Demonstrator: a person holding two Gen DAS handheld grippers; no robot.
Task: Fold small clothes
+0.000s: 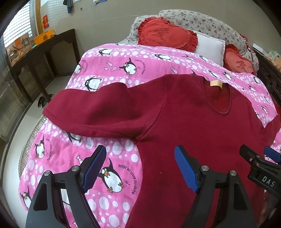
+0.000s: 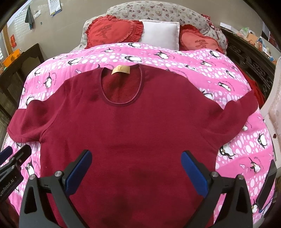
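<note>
A dark red long-sleeved top (image 2: 133, 126) lies flat and face up on the pink penguin blanket (image 2: 228, 84), neckline away from me, both sleeves spread sideways. Its left sleeve (image 1: 91, 112) reaches toward the bed's left edge. My left gripper (image 1: 140, 166) hovers open above the shirt's left side seam, one finger over the blanket, the other over the cloth. My right gripper (image 2: 137, 168) hangs open over the middle of the shirt's lower body. Nothing is between either pair of fingers. The right gripper (image 1: 260, 157) shows at the right edge of the left wrist view.
Two red heart cushions (image 2: 112, 31), a white pillow (image 2: 161, 35) and a floral pillow (image 2: 158, 10) lie at the head of the bed. A dark wooden table (image 1: 43, 52) stands to the left, carved dark furniture (image 2: 252, 64) to the right.
</note>
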